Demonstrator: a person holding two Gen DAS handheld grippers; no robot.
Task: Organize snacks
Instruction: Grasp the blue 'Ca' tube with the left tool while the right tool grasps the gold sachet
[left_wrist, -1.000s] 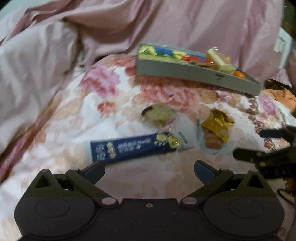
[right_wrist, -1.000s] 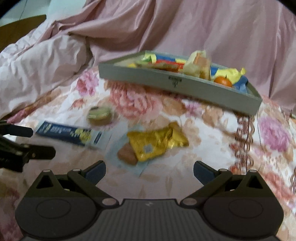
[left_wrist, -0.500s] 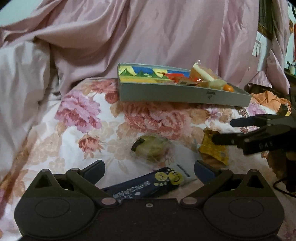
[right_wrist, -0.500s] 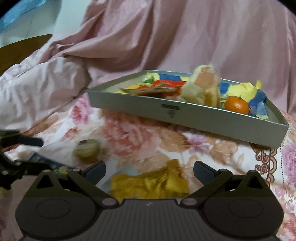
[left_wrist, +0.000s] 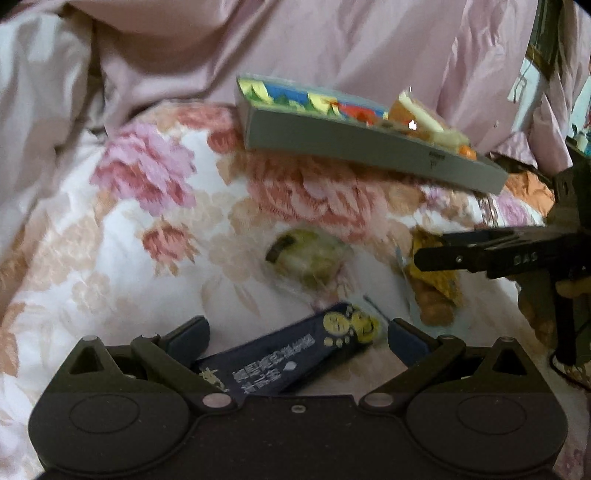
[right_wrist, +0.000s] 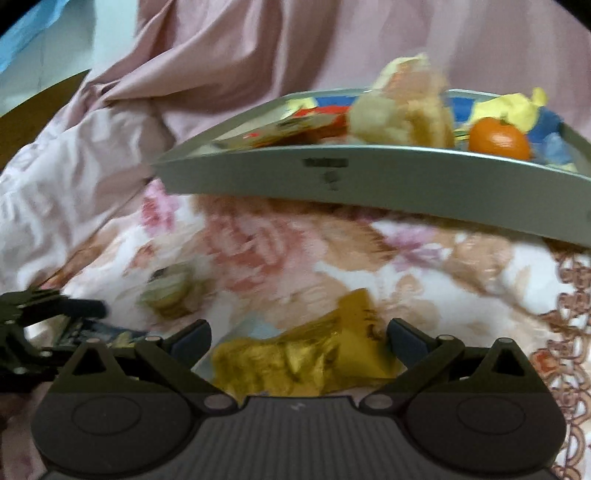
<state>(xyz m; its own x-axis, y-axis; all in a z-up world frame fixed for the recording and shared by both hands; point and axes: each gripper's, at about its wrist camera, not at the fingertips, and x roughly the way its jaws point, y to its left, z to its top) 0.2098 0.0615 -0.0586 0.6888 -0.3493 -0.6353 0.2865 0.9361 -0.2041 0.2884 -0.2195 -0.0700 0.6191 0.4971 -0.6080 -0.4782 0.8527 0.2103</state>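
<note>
Now, left wrist view: your left gripper (left_wrist: 298, 328) is spread wide and holds nothing; the blue packet (left_wrist: 286, 360) lies on the flowered bedspread (left_wrist: 140, 236) right between its fingers.
Blue packet's long axis: it runs at a slant, from low on the left up to the right, so it lies across the gap rather than along it, and you would need to turn your wrist to close over its narrow side.
Other loose snacks: the round green sweet (left_wrist: 308, 254) sits further ahead, and the gold wrapper (left_wrist: 434, 277) lies off to the right, under your right gripper (left_wrist: 439, 254).
Tray (left_wrist: 369, 147): well ahead, beyond all three, already holding several snacks.
Right wrist view: your right gripper (right_wrist: 298, 328) is also spread wide and empty; the gold wrapper (right_wrist: 314, 354) lies directly between its fingers, crumpled and broad.
Tray from here (right_wrist: 369, 181): straight ahead, with an orange (right_wrist: 499, 139) and a wrapped bun (right_wrist: 402, 114) inside.
Nearer hand: each packet has its own, I judge: left for the blue packet (right_wrist: 94, 334), right for the gold wrapper.
Left gripper from here (right_wrist: 55, 325): low at the left edge, over the blue packet.
</note>
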